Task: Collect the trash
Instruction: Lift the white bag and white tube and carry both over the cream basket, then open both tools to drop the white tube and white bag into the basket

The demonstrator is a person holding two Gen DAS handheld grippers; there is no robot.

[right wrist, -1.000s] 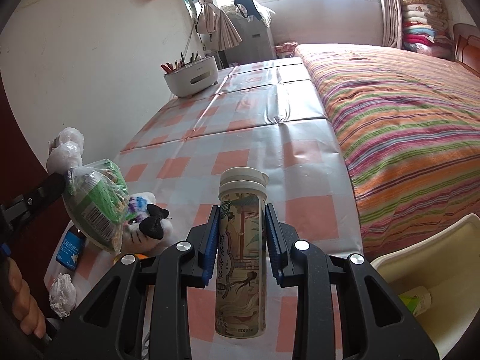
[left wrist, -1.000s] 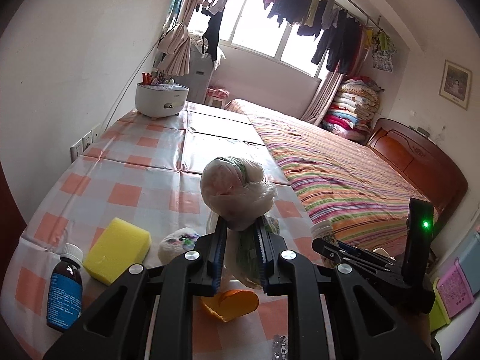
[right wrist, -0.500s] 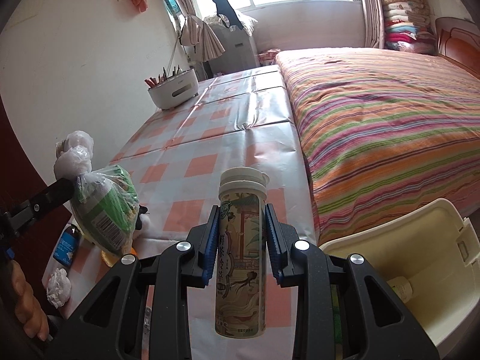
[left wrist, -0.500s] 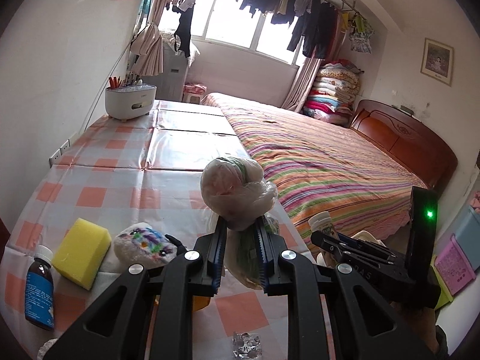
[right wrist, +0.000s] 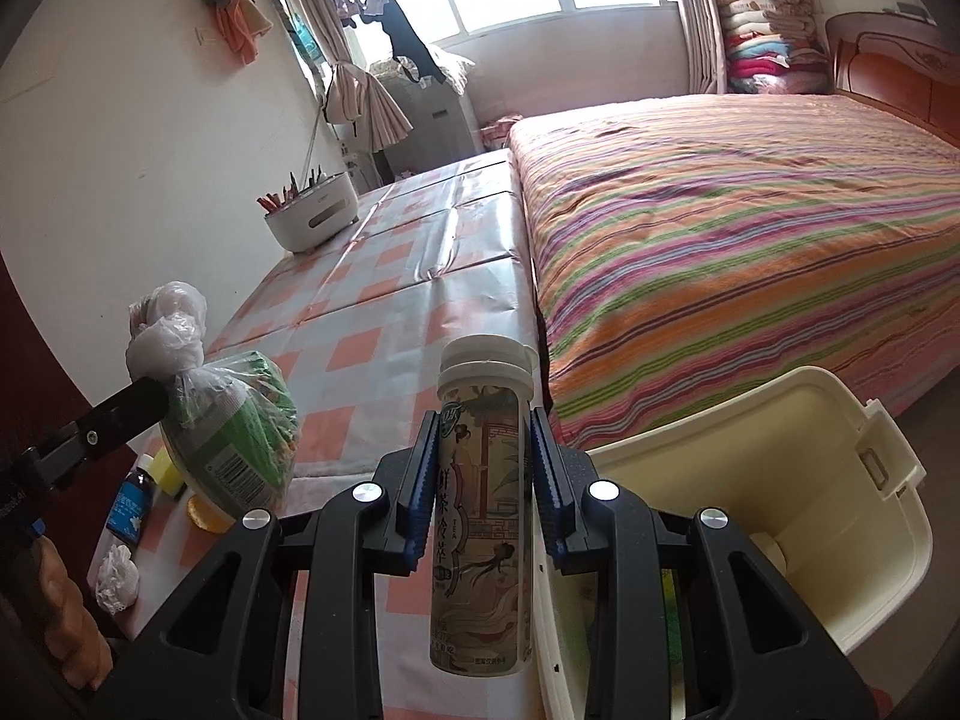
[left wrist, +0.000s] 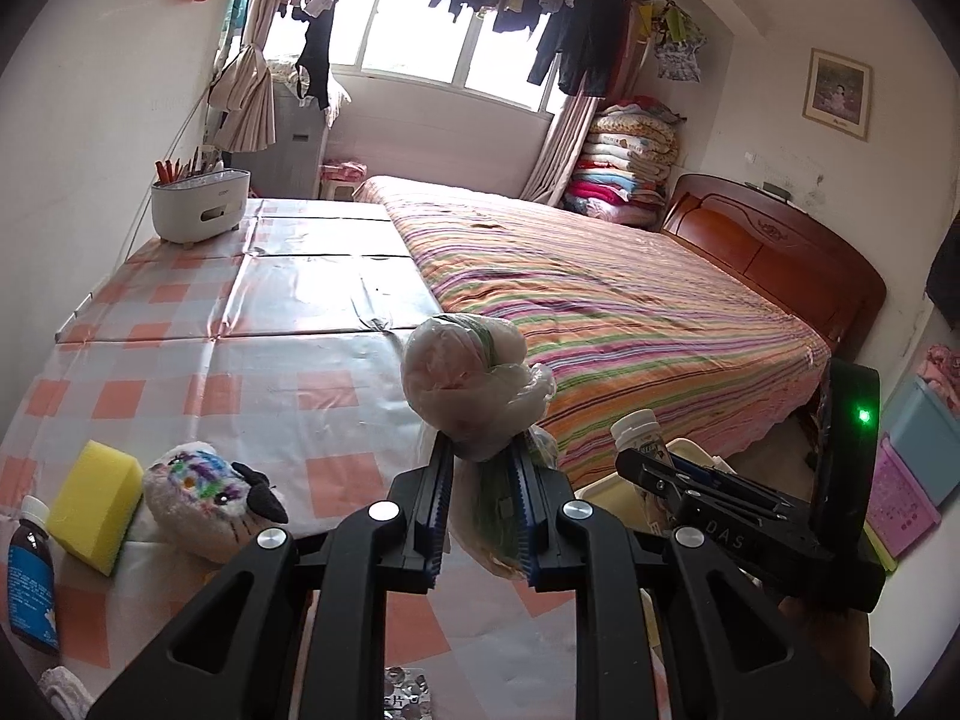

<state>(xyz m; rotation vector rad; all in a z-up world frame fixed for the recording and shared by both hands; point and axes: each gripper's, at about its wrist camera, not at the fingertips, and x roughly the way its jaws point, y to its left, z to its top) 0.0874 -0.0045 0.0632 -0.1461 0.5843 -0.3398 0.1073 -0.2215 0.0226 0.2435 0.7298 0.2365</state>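
Observation:
My left gripper (left wrist: pixel 480 462) is shut on the knotted neck of a clear plastic trash bag (left wrist: pixel 465 384); the same bag (right wrist: pixel 231 420), with green packaging inside, hangs at the left of the right wrist view. My right gripper (right wrist: pixel 485 426) is shut on an upright tea bottle (right wrist: pixel 480 510) with a white cap and a printed label. That bottle's cap (left wrist: pixel 636 426) shows in the left wrist view beside the right gripper's body. A cream plastic bin (right wrist: pixel 780 492) stands open just right of the bottle, beside the table, with a small bottle lying inside.
On the checked tablecloth (left wrist: pixel 240 372) lie a yellow sponge (left wrist: pixel 93 504), a plush toy (left wrist: pixel 204 495), a brown medicine bottle (left wrist: pixel 27 576), an orange lid (right wrist: pixel 204 510) and crumpled tissue (right wrist: pixel 117 579). A white holder (left wrist: pixel 198 204) sits far back. A striped bed (left wrist: pixel 600 312) borders the table.
Both grippers have swung rightward, carrying the bag and the bottle. The table items slid left in view, and the cream bin has come much further into the right wrist view.

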